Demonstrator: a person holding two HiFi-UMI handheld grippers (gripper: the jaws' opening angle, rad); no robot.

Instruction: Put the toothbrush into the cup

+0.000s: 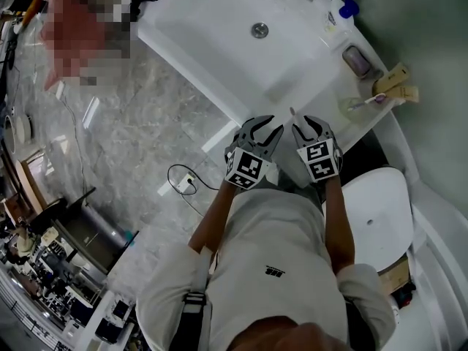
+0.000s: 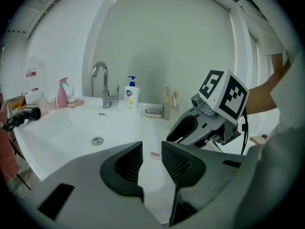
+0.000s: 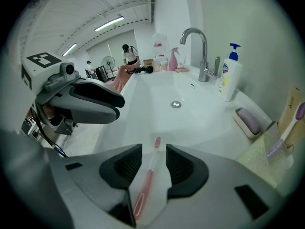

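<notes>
A pink toothbrush (image 3: 145, 178) lies flat on the near rim of the white sink (image 1: 219, 42), its head (image 2: 155, 154) pointing toward the basin. My right gripper (image 3: 153, 154) hangs over it, jaws open on either side of the handle, pads not touching it. In the head view the right gripper (image 1: 306, 123) is at the sink's front edge. My left gripper (image 1: 262, 126) hovers just to its left, open with nothing between its jaws (image 2: 151, 151). A clear cup (image 3: 274, 149) holding a purple toothbrush (image 3: 291, 120) stands on the rim at the right (image 1: 352, 107).
A soap dish (image 1: 357, 61) and a soap bottle (image 1: 342, 9) stand on the right rim past the cup. The tap (image 3: 200, 46) is at the back, the drain (image 1: 259, 29) in the basin. A white toilet (image 1: 376, 214) sits at the lower right.
</notes>
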